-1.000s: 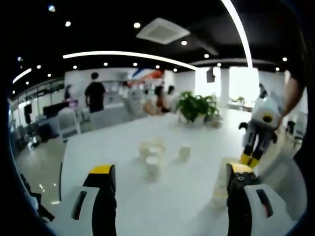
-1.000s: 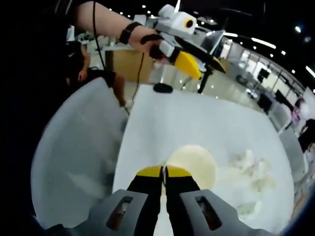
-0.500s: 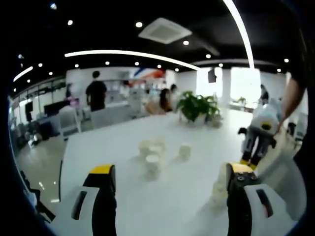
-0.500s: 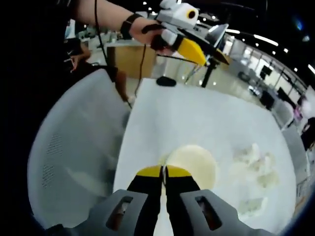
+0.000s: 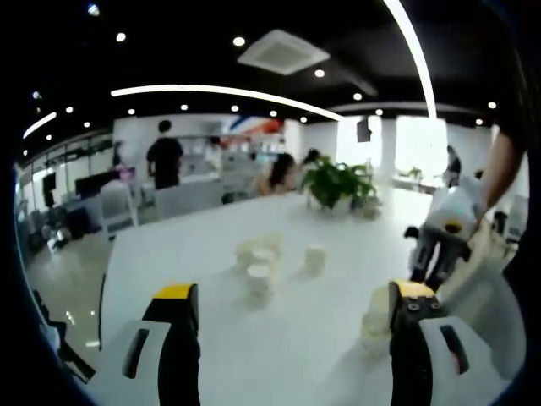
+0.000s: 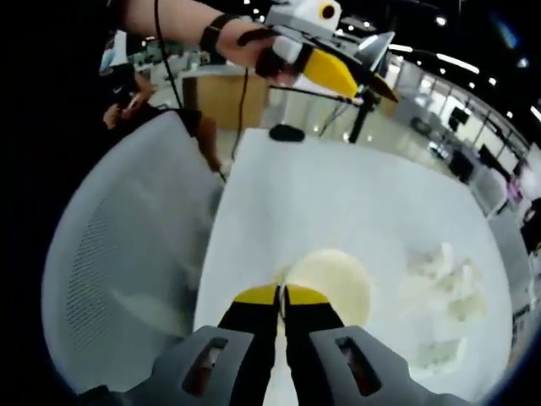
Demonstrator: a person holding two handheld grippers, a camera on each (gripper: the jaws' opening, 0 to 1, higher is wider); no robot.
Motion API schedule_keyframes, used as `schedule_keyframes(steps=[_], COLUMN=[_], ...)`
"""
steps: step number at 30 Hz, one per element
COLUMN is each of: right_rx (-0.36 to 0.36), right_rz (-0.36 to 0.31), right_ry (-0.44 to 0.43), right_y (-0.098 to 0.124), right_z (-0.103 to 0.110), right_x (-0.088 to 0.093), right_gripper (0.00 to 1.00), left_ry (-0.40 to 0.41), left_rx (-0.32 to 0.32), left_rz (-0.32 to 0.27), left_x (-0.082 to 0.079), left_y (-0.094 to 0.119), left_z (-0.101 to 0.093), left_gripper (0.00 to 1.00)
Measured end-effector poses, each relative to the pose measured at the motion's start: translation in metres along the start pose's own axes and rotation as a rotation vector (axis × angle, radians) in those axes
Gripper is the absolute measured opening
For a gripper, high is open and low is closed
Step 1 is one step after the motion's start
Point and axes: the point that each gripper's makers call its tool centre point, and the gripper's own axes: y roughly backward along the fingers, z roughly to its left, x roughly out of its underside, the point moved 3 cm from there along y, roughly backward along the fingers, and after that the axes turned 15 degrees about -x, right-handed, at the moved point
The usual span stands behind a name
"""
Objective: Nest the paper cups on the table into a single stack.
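- In the left gripper view, the left gripper (image 5: 287, 296) has its two black, yellow-tipped jaws spread wide apart with nothing between them; they hang above the long white table (image 5: 194, 254), touching nothing.
- Beyond those jaws, near the middle of the table, stands a loose cluster of pale paper cups (image 5: 259, 257), with one separate pale paper cup (image 5: 314, 259) just to its right.
- Near the right side of this view, the right gripper (image 5: 427, 272), a white body with yellow-tipped black jaws, is held in a person's hand and points down at a pale cup at the table's near edge (image 5: 374, 317); the contact itself is too blurred to judge.
- In the right gripper view, the right gripper's (image 6: 281, 292) yellow tips are pressed together, seemingly pinching the near rim of a cream paper cup seen from above (image 6: 328, 283).
- A light grey mesh chair (image 6: 118, 271) sits beside the table's edge there, and other cups (image 6: 446, 283) lie blurred to the right.
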Motion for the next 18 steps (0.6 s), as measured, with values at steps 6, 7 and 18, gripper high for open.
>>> schedule_keyframes(steps=[6,7,18], right_rx=[-0.007,-0.008,-0.012], right_rz=[0.012,0.012,0.021], right_ry=[-0.002,-0.004,0.008], right_y=[-0.0045,-0.0046,-0.0074], right_z=[-0.0006,-0.0004,-0.0003], right_x=[0.0038,0.0033,0.0079], right_gripper=[0.00,0.00,0.00], left_ry=[0.003,0.002,0.001], left_rx=[-0.005,-0.005,-0.005], left_rz=[-0.002,-0.002,0.000], left_x=[-0.0002,-0.0008,-0.0004], left_y=[0.0008,0.0011,0.0016], left_z=[0.0013,0.0008,0.0003], left_gripper=[0.93,0.93,0.93])
